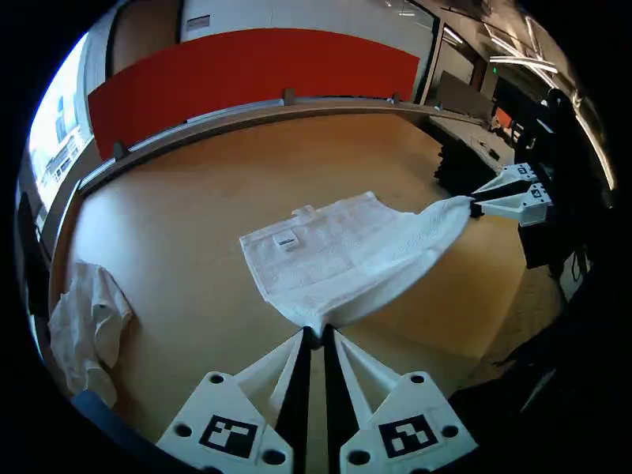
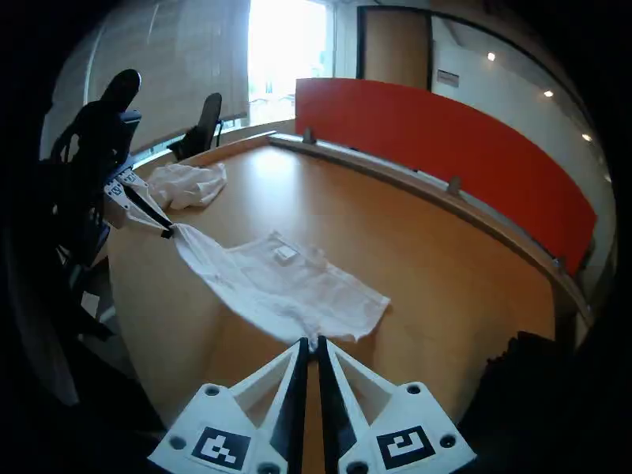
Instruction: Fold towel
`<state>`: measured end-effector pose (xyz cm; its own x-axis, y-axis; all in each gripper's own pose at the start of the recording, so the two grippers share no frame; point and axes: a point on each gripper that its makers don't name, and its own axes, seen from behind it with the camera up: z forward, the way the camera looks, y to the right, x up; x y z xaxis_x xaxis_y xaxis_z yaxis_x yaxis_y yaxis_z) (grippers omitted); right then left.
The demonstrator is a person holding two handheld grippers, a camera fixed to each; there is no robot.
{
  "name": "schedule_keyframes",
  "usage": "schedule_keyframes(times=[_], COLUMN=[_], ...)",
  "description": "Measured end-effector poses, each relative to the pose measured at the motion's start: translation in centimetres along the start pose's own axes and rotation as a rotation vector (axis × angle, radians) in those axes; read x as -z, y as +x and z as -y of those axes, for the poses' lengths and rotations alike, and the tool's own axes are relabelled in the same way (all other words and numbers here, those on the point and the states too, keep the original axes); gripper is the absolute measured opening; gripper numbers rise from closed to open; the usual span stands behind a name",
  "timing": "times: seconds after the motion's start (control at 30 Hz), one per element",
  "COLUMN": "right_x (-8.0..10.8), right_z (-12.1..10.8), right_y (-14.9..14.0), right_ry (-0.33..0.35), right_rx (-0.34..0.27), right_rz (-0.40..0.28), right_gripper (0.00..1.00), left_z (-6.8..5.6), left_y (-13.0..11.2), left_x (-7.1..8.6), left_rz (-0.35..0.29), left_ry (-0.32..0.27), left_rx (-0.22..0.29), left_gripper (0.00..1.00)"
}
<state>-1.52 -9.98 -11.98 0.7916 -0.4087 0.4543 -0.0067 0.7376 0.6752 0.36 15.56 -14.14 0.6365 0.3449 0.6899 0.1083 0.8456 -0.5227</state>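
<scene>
the white terry towel (image 1: 340,253) lies in the middle of the light brown wooden table (image 1: 197,182), and only its far part rests flat on the wood. the near edge is lifted from the surface, because each tool holds one near corner. the left gripper (image 1: 316,333) has its fingers almost together, with a corner of the towel pinched between the tips. the right gripper (image 2: 310,341) is narrow in the same way and grips the other near corner; in the left gripper view the cloth stretches to it in a point.

a small sewn label (image 1: 286,239) lies face up on the flat part, near the far edge. i see no crease and no doubled layer, so i judge that the towel is open in one layer and the first fold is not yet made. what is done is the grasp and the lift of the near edge. what is left, i think, is to carry this edge over to the far edge, lay it down, and perhaps fold again. a crumpled white cloth (image 1: 87,324) sits near the table edge, well apart from the towel.
</scene>
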Motion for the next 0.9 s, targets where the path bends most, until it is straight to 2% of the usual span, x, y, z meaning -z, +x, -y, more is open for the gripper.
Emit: schedule_keyframes(times=[0.17, 0.47, 0.67, 0.9], right_x=[0.8, 0.4, -0.4, -2.2], right_z=[0.3, 0.3, -0.6, -2.1], right_y=[0.5, 0.3, 0.7, 1.2], right_ry=[0.003, 0.008, 0.003, -0.006], right_rx=[0.014, 0.023, 0.039, 0.055], right_rz=[-0.003, 0.012, 0.024, 0.041], right_gripper=[0.09, 0.09, 0.09, 0.09], left_z=[-0.3, 0.1, 0.9, 2.3], left_y=[-0.1, 0.3, 1.4, 2.9], left_x=[0.7, 0.3, -0.6, -2.5], left_rz=[0.002, 0.004, -0.002, -0.007], left_ry=[-0.003, 0.006, 0.017, 0.035], left_rx=[-0.005, -0.002, -0.003, 0.009], left_gripper=[0.11, 0.11, 0.11, 0.11])
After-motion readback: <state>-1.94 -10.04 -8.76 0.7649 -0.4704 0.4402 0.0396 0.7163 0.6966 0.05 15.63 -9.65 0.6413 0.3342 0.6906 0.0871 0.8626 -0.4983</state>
